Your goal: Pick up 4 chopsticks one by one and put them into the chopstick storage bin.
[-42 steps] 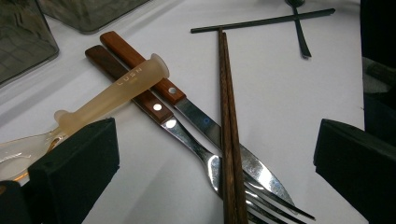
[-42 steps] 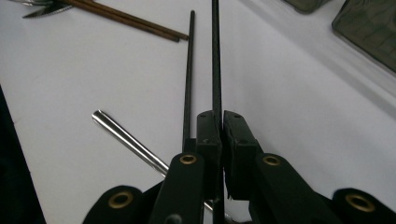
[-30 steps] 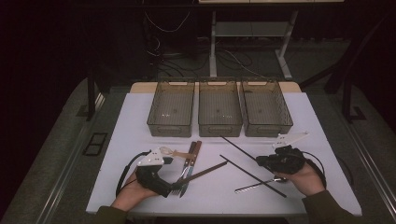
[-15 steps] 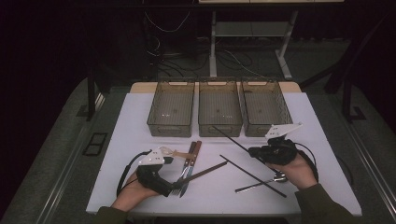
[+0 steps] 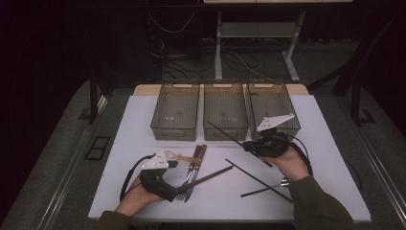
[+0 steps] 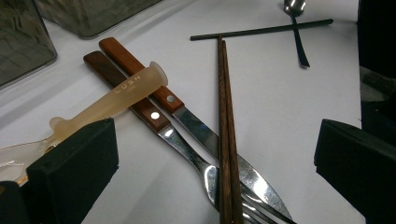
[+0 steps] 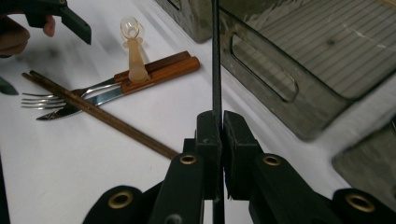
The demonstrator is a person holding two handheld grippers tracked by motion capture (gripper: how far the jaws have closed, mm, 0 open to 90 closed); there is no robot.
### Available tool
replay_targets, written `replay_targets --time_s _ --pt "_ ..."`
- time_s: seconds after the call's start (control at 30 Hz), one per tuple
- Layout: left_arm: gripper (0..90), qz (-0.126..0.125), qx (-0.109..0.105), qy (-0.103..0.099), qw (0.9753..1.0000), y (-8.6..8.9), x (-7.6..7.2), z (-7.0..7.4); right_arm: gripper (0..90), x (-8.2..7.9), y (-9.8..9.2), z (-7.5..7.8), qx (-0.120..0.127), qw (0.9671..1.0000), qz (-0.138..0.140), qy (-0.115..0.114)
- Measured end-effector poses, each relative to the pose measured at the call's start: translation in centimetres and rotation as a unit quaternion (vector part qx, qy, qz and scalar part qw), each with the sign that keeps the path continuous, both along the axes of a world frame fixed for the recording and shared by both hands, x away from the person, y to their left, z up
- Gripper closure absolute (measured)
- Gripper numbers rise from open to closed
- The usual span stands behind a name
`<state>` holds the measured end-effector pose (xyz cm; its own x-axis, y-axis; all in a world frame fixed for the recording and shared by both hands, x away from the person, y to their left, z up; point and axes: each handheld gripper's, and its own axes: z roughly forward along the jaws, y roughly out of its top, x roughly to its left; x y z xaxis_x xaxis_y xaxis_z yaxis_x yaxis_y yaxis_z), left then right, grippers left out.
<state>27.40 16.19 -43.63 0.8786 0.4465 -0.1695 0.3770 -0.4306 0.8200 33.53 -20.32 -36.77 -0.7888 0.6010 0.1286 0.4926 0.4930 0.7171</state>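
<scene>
Right gripper (image 5: pixel 249 145) has lifted a black chopstick (image 5: pixel 225 133) toward the bins (image 5: pixel 225 132), jaws clamped on it; left gripper (image 5: pixel 178 191) waits, jaws apart.

We see fork (image 6: pixel 187 154), knife (image 6: pixel 201 130) ahead of left hand-held gripper (image 5: pixel 178 191); wooden chopsticks (image 6: pixel 226 130) across them; bins (image 5: pixel 225 110) beyond.

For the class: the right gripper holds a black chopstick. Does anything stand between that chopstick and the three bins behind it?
Nothing visible does. The right gripper is shut on the black chopstick, lifted off the table. Its far end already points at the middle bin, and the other cutlery lies nearer the person.
</scene>
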Motion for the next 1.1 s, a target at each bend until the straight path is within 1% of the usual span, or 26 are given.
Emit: replay_targets --time_s 0.17,0.3,0.53,0.7,0.8,0.87,0.9,0.97,1.1 --pt "0.0 -0.003 -0.001 -0.004 1.0000 0.0 0.0 0.0 85.8 1.0 1.3 0.7 0.000 1.0000 0.000 -0.001" --pt "0.0 -0.001 -0.003 -0.003 1.0000 -0.1 0.0 0.0 85.8 1.7 2.3 1.2 -0.001 1.0000 0.002 0.000" --pt "0.0 -0.002 -0.002 -0.004 1.0000 -0.1 -0.1 0.0 85.8 3.1 4.4 2.2 -0.007 1.0000 -0.004 0.000" --pt "0.0 -0.001 -0.003 -0.002 1.0000 -0.2 -0.1 0.0 85.8 4.3 5.7 2.5 -0.012 0.9999 -0.010 -0.004" --pt "0.0 -0.005 -0.001 -0.005 1.0000 -0.2 -0.1 0.0 85.8 4.9 6.5 2.7 -0.004 0.9999 -0.016 -0.003" --pt "0.0 -0.004 -0.004 -0.003 1.0000 -0.3 -0.1 0.0 85.8 5.4 7.1 2.8 -0.004 0.9998 -0.018 -0.006" --pt "0.0 -0.007 -0.003 -0.005 1.0000 -0.3 -0.1 0.0 85.8 5.6 7.4 2.8 0.000 0.9998 -0.021 -0.004" --pt "0.0 -0.007 -0.001 -0.004 1.0000 -0.3 -0.1 0.0 85.8 6.1 8.0 2.9 0.002 0.9997 -0.022 -0.009" --pt "0.0 -0.007 -0.004 -0.004 1.0000 -0.3 -0.1 0.1 85.8 7.1 9.3 3.2 0.008 0.9995 -0.027 -0.013"
